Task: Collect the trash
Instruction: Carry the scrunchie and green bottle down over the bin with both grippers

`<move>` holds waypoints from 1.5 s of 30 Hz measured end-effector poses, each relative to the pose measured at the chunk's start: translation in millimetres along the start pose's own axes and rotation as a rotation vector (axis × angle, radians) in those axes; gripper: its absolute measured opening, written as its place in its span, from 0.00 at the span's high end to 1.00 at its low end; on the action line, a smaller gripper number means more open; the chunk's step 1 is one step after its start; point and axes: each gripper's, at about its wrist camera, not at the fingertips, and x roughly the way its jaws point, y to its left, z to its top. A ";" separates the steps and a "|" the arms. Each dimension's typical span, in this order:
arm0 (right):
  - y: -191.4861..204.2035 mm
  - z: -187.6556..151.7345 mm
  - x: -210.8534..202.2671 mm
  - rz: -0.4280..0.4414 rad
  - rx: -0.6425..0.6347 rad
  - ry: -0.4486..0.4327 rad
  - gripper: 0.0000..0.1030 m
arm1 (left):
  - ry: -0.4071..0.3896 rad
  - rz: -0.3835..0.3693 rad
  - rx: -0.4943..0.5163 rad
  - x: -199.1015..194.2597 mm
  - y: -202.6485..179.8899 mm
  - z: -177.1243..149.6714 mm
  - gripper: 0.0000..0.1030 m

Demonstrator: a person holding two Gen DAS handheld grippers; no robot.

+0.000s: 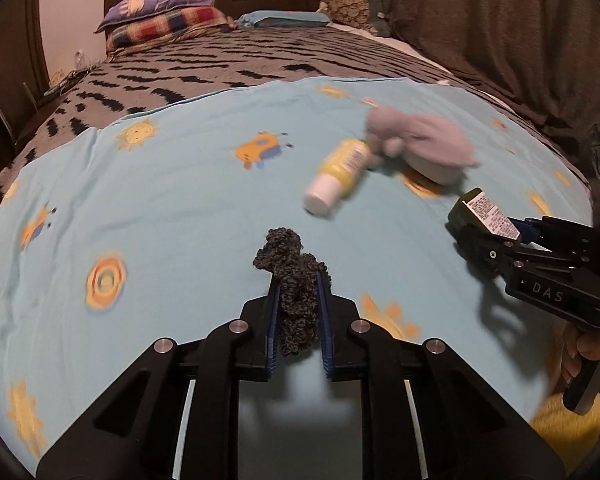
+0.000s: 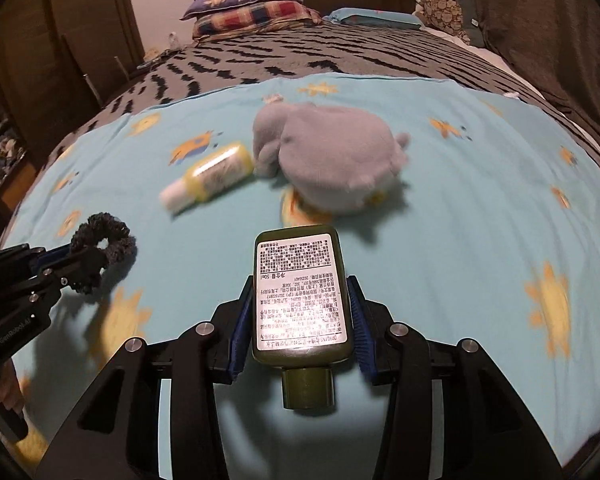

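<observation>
Trash pickup on the bed (image 1: 220,60) is under way, with two items in hand and two still lying on the blue sheet (image 1: 160,208). The left hand-held gripper (image 1: 298,304) has its jaws nearly together, pinching a dark knitted scrunchie (image 1: 296,280) whose looped end sticks out past the fingertips above the sheet. The right hand-held gripper (image 2: 298,320) stands partly open around a green bottle (image 2: 300,300), its blue pads pressing the bottle's two sides, label up and cap pointing back toward the camera. Seen from the left wrist, that bottle is clear of the sheet and casts a shadow below. Farther up the sheet a yellow bottle (image 2: 210,176) with a white cap lies on its side, just beside a grey plush toy (image 2: 332,160); whether they touch is lost in the blur. Neither is held. No bin or bag shows in either view, so where the two held items should go cannot be told. By this reading the collecting is about halfway: two grasps made, nothing yet dropped off, and at least the yellow bottle left to fetch. Whether the toy counts as trash is unclear.
</observation>
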 end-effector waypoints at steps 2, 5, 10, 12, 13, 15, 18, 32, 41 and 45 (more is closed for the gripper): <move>-3.5 -17.3 -18.1 0.012 0.017 -0.009 0.57 | -0.006 -0.015 0.009 -15.0 -9.4 -14.0 0.85; -9.2 -38.3 -41.8 0.026 0.039 -0.025 0.57 | -0.019 -0.049 0.016 -39.1 -28.1 -37.4 0.85; -14.5 -77.7 -83.6 0.031 0.048 -0.055 0.57 | -0.035 -0.100 0.031 -69.6 -58.6 -69.8 0.85; -17.9 -95.7 -99.1 0.025 0.053 -0.065 0.57 | -0.039 -0.117 0.039 -80.3 -71.5 -83.0 0.85; -20.4 -105.1 -105.5 0.027 0.060 -0.067 0.57 | -0.040 -0.129 0.043 -85.7 -78.3 -90.4 0.85; -24.4 -120.7 -114.5 0.027 0.070 -0.069 0.57 | -0.042 -0.143 0.050 -93.7 -89.1 -103.5 0.85; -29.8 -149.1 -119.9 0.022 0.080 -0.054 0.57 | -0.033 -0.172 0.060 -101.7 -105.3 -127.6 0.85; -40.7 -260.7 -76.6 0.032 0.148 0.130 0.57 | 0.214 -0.276 0.067 -39.3 -147.7 -252.0 0.85; -38.3 -289.0 -27.6 0.031 0.170 0.237 0.57 | 0.328 -0.271 0.036 19.3 -144.9 -287.3 0.85; -38.7 -298.6 -7.3 0.025 0.178 0.273 0.57 | 0.356 -0.262 0.036 37.0 -142.2 -293.5 0.85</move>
